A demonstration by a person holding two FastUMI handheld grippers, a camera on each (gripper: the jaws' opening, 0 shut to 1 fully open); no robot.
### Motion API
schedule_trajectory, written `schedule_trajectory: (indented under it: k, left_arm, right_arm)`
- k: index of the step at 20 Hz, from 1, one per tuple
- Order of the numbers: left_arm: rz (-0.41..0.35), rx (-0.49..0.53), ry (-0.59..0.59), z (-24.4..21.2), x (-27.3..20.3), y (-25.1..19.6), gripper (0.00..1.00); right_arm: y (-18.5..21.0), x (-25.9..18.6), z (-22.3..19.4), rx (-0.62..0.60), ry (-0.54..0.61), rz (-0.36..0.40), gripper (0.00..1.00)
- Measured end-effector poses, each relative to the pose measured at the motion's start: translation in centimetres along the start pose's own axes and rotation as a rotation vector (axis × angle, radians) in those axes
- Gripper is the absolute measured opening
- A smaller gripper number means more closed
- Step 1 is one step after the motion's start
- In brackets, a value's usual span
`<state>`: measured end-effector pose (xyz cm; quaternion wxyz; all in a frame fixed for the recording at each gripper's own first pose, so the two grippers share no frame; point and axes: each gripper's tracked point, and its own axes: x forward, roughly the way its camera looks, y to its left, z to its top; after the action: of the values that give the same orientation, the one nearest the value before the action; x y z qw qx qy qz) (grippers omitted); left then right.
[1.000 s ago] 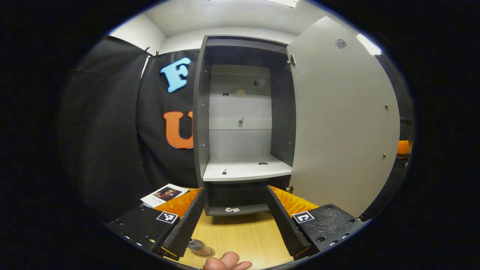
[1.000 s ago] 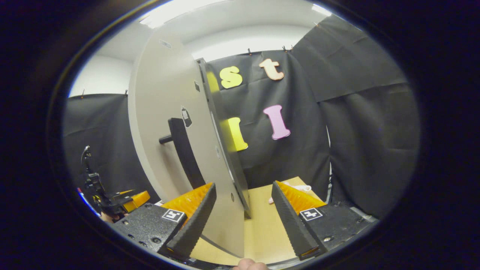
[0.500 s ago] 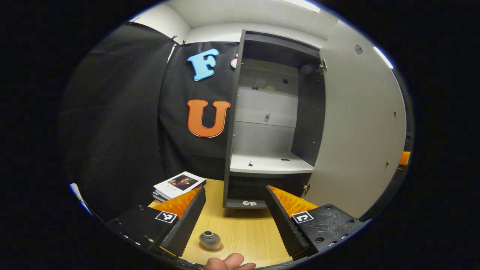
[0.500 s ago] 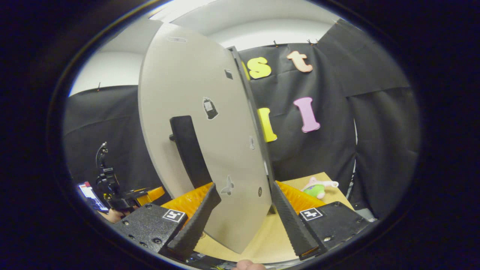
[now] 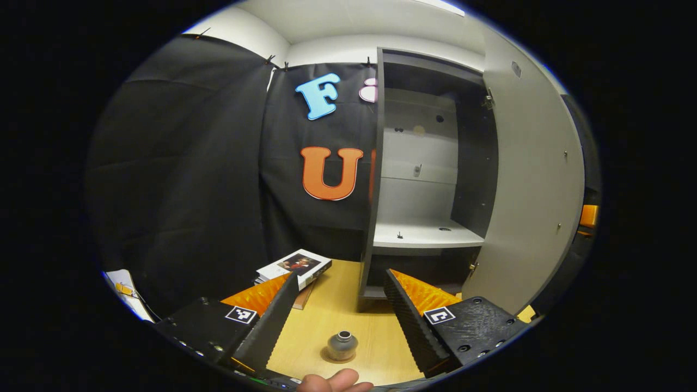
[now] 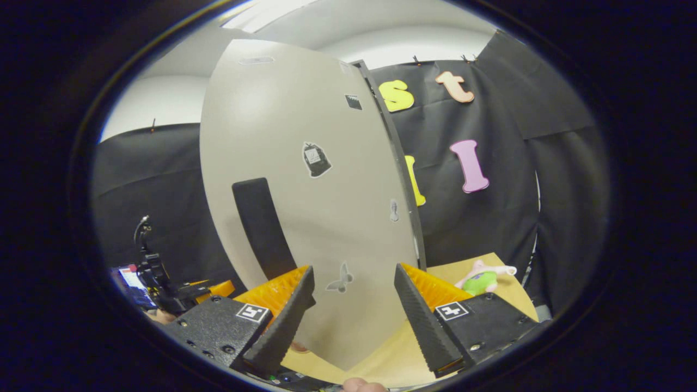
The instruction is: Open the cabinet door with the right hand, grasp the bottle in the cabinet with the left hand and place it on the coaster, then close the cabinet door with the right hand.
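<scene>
A small grey metal bottle (image 5: 342, 345) stands upright on a round brown coaster (image 5: 332, 359) on the wooden table, low in the left gripper view. My left gripper (image 5: 341, 275) is open above it, and its fingers (image 5: 267, 326) do not touch the bottle. The dark cabinet (image 5: 375, 179) stands open at the right, its white shelf (image 5: 425, 237) bare. The pale door (image 5: 531, 185) hangs half open. In the right gripper view the door's outer face (image 6: 326, 218) with its black handle (image 6: 260, 228) is close in front of my open right gripper (image 6: 354, 268); I cannot tell whether they touch.
A book (image 5: 294, 265) lies on the table left of the cabinet. A green and pink plush toy (image 6: 483, 277) lies on the table at the right of the door. A person's fingertip (image 5: 333, 380) shows at the bottom edge. Black cloth walls close in the booth.
My left gripper has drawn back and to the left, so the bottle on the coaster has come into full view. The door has swung toward the cabinet, its outer face turning toward my right gripper.
</scene>
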<state>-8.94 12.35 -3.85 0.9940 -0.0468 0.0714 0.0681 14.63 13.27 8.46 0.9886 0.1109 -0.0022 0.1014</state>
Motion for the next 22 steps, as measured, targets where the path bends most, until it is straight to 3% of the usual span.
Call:
schedule_trajectory:
  k: [1,8,10,12,13,19,22]
  left_arm:
    - [0.006,0.004,0.001,-0.3,0.2,0.3,0.95]
    - [0.055,-0.007,0.015,-0.6,-0.5,2.1,0.95]
    - [0.074,-0.01,0.03,-1.1,-0.5,2.8,0.95]
    - [0.094,-0.012,0.04,-1.3,-0.9,3.5,0.95]
    - [0.103,-0.012,0.042,-1.4,-1.1,3.7,1.0]
    - [0.166,-0.004,0.038,-1.7,-2.7,5.9,1.0]
    - [0.218,-0.008,0.057,-2.5,-3.9,7.5,0.95]
  right_arm:
    - [0.1,0.2,0.1,0.004,-0.004,0.003,0.92]
    - [1.9,1.8,-0.1,-0.025,-0.001,0.048,0.92]
    - [2.3,2.5,0.0,-0.014,-0.002,0.067,0.96]
    - [2.5,3.3,0.2,-0.006,0.0,0.082,0.92]
    - [2.6,3.8,0.2,-0.001,0.002,0.088,0.92]
    - [3.3,7.1,-0.8,-0.001,0.031,0.131,1.0]
    - [4.4,8.9,-1.3,-0.008,0.048,0.162,0.96]
